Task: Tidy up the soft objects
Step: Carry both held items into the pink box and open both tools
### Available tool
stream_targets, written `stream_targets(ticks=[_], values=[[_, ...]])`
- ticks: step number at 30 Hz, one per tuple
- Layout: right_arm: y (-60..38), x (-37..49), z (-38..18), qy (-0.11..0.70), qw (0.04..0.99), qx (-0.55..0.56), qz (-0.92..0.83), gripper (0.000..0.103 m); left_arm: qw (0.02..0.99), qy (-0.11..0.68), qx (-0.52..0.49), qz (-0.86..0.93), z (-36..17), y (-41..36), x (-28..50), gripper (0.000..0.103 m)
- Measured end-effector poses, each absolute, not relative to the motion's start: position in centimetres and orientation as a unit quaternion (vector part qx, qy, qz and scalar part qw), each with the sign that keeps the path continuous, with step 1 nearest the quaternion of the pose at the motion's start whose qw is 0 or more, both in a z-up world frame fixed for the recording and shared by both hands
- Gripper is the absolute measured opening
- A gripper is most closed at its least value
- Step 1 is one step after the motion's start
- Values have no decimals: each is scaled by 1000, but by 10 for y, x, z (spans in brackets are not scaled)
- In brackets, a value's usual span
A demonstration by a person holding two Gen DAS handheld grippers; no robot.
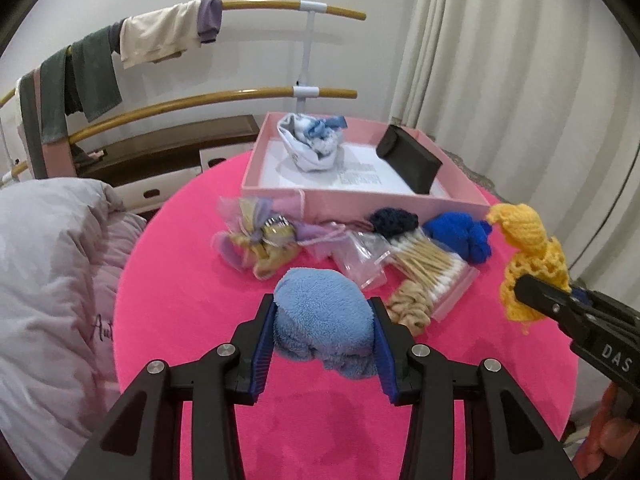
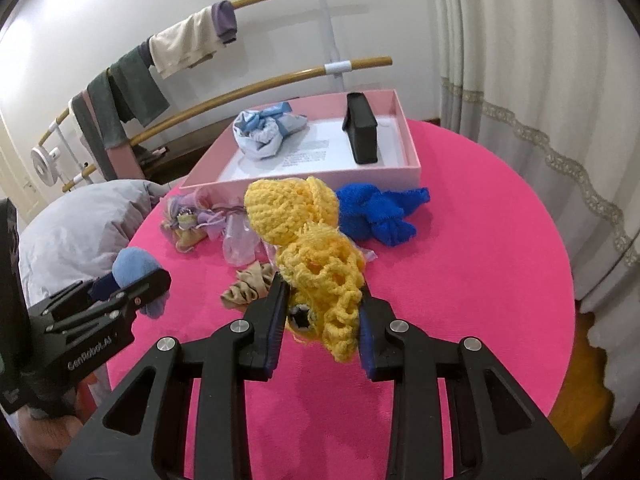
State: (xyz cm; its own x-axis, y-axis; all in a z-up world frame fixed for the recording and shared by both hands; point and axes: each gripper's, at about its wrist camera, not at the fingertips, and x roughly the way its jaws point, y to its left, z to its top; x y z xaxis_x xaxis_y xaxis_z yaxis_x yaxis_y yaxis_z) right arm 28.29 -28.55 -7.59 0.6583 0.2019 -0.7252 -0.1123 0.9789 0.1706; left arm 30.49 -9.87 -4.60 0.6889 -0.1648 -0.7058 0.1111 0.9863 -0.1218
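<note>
Item 1: light blue fleece bundle (image 1: 326, 316), clamped between both blue pads of the left tool (image 1: 325, 334) and held above the pink counter (image 1: 192, 288). Seen from the right wrist view, this bundle (image 2: 132, 266) is at 9 o'clock.

Item 2: yellow crochet piece (image 2: 316, 256), gripped by the right tool (image 2: 323, 320), its jaws pressed against the lower lacy part; the rounded knit end is raised toward 12 o'clock. In the left wrist view it (image 1: 528, 256) is found at 3 o'clock.

Item 3: pink box (image 2: 412, 160), placed at 12 o'clock on the counter. Contained within: a white-and-blue cloth bundle (image 2: 266, 132) and a black case (image 2: 362, 136), well apart.

Item 4: loose goods lying on the counter near the box front: royal blue knit piece (image 2: 380, 212), beige scrunchie (image 2: 248, 284), dark navy knit piece (image 1: 394, 220), cotton swabs in a clear bag (image 1: 430, 268), purple-and-yellow organza pouch (image 1: 256, 236).
</note>
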Motion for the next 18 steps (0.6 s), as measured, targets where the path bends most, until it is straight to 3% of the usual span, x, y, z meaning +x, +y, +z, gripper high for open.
stream_targets(ticks=[18], values=[[-282, 301, -43, 375, 919, 48, 108, 28, 938, 339, -25, -62, -5, -91, 341, 41]])
